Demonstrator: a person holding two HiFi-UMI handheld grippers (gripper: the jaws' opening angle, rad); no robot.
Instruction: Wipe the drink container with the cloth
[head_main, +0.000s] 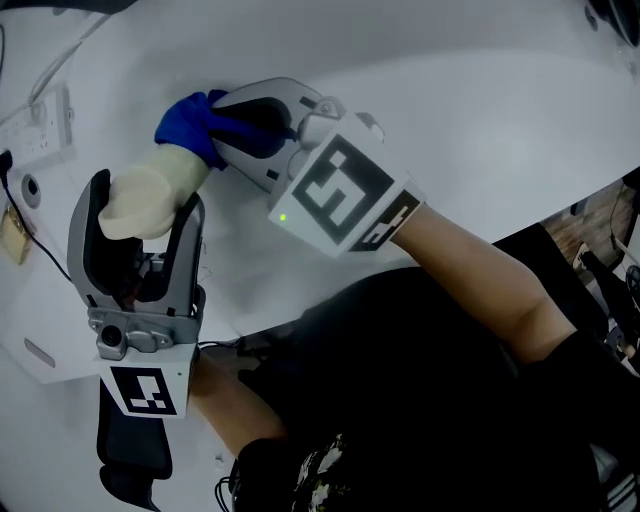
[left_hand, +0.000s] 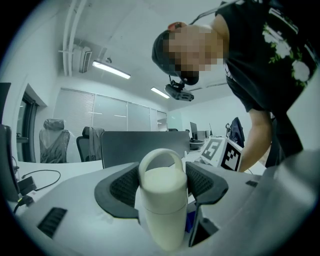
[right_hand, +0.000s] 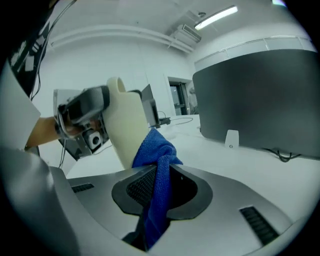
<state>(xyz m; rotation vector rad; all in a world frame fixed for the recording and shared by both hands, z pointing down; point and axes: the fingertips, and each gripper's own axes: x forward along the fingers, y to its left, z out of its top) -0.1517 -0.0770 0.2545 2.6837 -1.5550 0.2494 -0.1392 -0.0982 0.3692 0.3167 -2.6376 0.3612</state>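
One cream, loop-topped drink container | left tool clamps it; right tool pinches blue cloth

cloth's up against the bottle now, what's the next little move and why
Probably slide the right tongs so the blue cloth rubs along the drink container toward the left tongs. The cloth is pinched and seems to touch only the end sticking out, while the left tongs clamp the container, leaving its side uncovered.
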